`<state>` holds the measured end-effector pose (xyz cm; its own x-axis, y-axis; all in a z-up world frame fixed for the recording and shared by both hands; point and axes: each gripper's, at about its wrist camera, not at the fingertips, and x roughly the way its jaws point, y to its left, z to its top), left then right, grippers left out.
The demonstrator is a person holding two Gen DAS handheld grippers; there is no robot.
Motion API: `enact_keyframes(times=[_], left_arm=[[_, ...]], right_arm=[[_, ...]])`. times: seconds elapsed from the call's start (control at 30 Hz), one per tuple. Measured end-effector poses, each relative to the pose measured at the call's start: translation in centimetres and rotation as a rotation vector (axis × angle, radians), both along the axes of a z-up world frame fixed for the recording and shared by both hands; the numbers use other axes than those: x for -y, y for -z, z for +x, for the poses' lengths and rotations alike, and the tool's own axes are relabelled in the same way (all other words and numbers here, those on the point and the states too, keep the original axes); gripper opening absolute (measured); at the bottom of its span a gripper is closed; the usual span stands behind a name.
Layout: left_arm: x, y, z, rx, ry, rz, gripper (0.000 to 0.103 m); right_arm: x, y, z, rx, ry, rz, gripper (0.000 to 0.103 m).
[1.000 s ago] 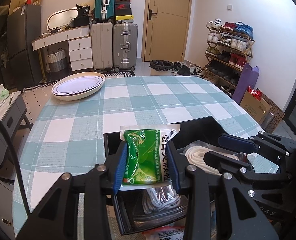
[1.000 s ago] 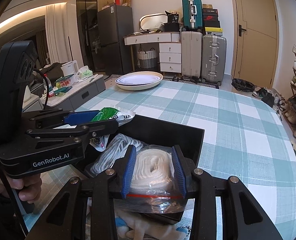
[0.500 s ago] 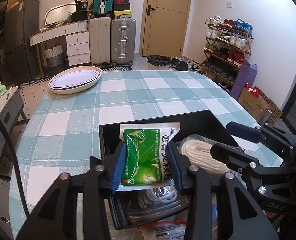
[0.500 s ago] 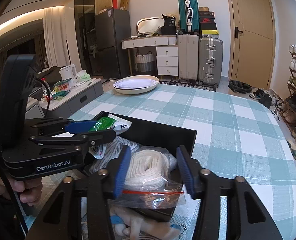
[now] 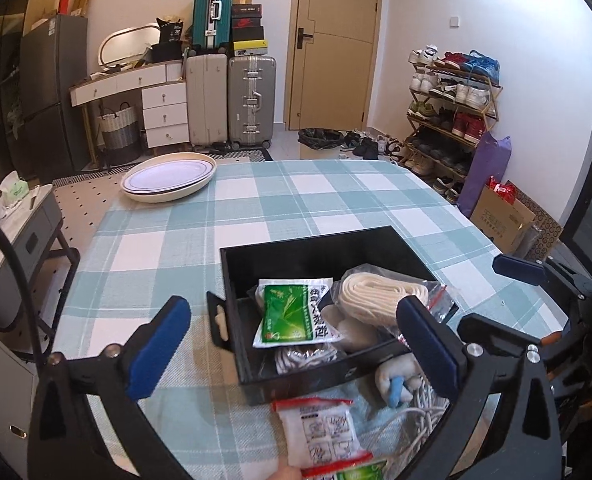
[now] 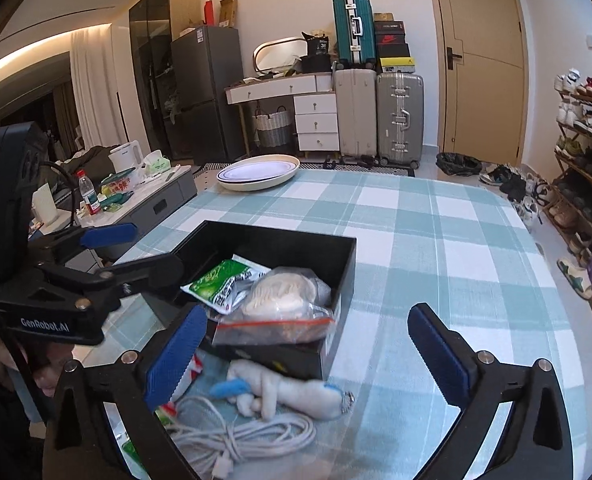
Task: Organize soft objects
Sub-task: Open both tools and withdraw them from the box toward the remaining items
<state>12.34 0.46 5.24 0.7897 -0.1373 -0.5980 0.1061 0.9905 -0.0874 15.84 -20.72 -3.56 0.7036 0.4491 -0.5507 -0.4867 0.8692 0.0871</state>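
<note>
A black box (image 5: 308,246) (image 6: 346,264) sits on the checked tablecloth. In it lie a green packet (image 5: 293,312) (image 6: 219,280) and a clear bag of white rope (image 5: 380,294) (image 6: 279,300). My left gripper (image 5: 304,344) is open and empty, just in front of the box. My right gripper (image 6: 308,354) is open and empty, above the box's near edge. In front of the box lie a white plush toy with blue tips (image 6: 287,394) (image 5: 396,380), a coiled white cable (image 6: 255,436), and a white sachet with red trim (image 5: 324,432).
A stack of cream plates (image 5: 167,176) (image 6: 259,172) sits at the table's far left corner. Suitcases, drawers and a door stand behind the table. A shoe rack (image 5: 452,112) is on the right, a low side table (image 6: 135,200) on the left.
Both grippers opened and let go: the green packet and the bag of white rope now lie in the box. Both grippers have drawn back toward me.
</note>
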Motion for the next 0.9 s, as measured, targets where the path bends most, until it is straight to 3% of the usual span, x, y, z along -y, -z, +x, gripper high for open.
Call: enact_keyframes(times=[0.13,0.3,0.9], left_arm=[[-0.4,-0.1,-1.5,0.004,-0.011,-0.005,0.103],[-0.5,0.3,-3.0,-0.004,-0.022,0.011,0.103],[-0.6,1.7,-6.2,-0.024,-0.028,0.033,0.103]], right_arm=[[0.7,0.3,-1.4,-0.025,0.016,0.008,0.102],[1.0,1.6,-2.6,-0.121,0.002,0.02,0.102],[-0.7,4.1,-4.5,-0.205,-0.036,-0.007,0.102]])
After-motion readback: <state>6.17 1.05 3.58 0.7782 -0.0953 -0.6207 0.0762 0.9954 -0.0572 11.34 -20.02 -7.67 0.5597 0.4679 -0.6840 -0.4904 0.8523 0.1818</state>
